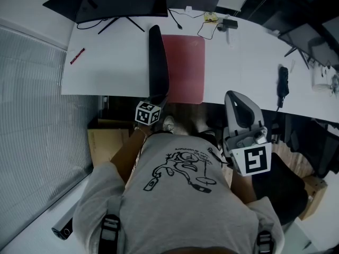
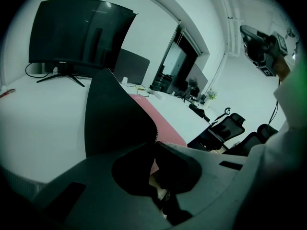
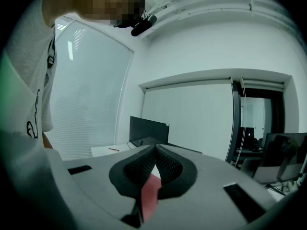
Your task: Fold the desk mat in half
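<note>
Desk mat [image 1: 184, 67], rectangular, red on top and matte black beneath, lies on the white counter [image 1: 106, 73] at its near edge. Its right part lies flat, red side up. Its left part stands upright as a smooth black flap, running lengthwise from the near edge toward the back. The left tool [image 1: 158, 100] is clamped on the flap's near corner at the counter's edge. The right tool [image 1: 233, 96], ribbed pads pressed together and empty, hangs well apart at the mat's near right.

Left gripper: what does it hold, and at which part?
The desk mat: the left gripper pinches the near corner of its raised left side.
</note>
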Demonstrator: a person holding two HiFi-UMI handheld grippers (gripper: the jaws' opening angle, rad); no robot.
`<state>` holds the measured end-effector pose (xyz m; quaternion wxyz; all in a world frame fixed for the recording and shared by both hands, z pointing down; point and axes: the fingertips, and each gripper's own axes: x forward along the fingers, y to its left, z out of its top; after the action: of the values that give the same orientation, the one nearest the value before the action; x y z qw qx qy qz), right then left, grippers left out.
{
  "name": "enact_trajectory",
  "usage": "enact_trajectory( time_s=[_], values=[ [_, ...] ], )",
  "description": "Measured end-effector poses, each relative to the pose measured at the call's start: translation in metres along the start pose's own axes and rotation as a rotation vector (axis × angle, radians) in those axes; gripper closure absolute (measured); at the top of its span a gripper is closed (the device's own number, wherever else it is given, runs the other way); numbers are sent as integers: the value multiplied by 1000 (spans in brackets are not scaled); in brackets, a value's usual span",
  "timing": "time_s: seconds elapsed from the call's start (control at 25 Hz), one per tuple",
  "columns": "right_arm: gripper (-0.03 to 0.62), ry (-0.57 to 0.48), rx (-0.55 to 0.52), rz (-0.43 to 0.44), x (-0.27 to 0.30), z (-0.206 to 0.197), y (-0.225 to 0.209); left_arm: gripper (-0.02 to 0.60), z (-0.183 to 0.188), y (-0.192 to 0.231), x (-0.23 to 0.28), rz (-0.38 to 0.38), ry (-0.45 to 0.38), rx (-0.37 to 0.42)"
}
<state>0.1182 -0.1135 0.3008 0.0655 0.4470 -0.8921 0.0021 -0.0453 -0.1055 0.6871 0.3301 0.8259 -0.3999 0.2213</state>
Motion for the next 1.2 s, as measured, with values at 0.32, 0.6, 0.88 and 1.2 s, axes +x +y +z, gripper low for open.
enact_trajectory(
  time_s=[0.32,0.6,0.88,1.2],
  values=[
    [587,-1,-1,1,-7,-3,-5,551,-1,-9,6,-9,15,18],
    [587,2,0,2,-11,-5,-8,551,-5,-15,13,-19,38,33],
    [588,8,-2,-1,-12,-6,-17,551,-8,-25,22,-31,53,39],
    [588,9,0,-5,-13,-8,-26,551,-7,-35,33,-44,61,47]
  ],
)
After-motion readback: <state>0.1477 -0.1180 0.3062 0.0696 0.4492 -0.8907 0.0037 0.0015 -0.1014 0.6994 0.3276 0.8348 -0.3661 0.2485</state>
